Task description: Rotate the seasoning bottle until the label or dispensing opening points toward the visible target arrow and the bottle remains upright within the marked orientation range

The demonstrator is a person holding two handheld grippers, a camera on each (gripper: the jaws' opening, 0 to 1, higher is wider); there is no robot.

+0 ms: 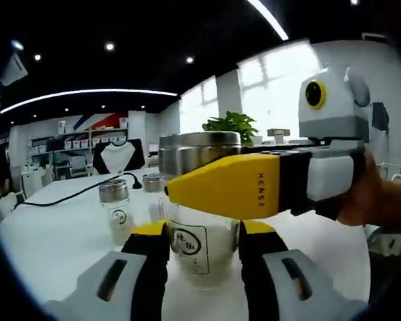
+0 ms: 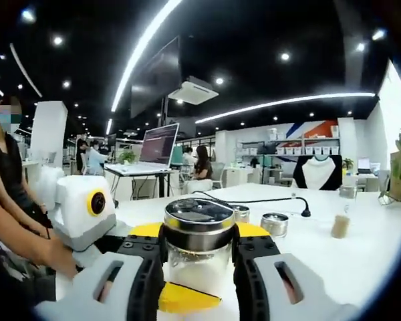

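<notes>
We start with the white desk (image 1: 53,247), which carries everything. On it the seasoning bottle (image 1: 199,247), a clear glass jar with pale powder inside and a steel lid (image 2: 199,217), stands upright between both pairs of jaws. In the left gripper view its printed label (image 1: 190,249) faces the camera, framed by our left gripper (image 1: 202,251), whose jaws close against the glass on either side, low on the body. Our right gripper (image 2: 199,257) pinches the same bottle higher up, just under the lid; in the left gripper view it reaches in from the right as a yellow finger (image 1: 234,187) laid across the bottle's shoulder.

Smaller things sit behind: a second small jar (image 1: 115,208) near the bottle, a black cable (image 1: 87,190) trailing across the desk, a plant (image 1: 234,125) by the window, and two low tins (image 2: 275,223) well apart from the work.

We see no target arrow, so we judge that overshooting the heading is the first risk. With two grips on one bottle, turning them unevenly could tilt it or let smooth glass slip, and a tilt may spill powder or knock the neighbouring jar.
</notes>
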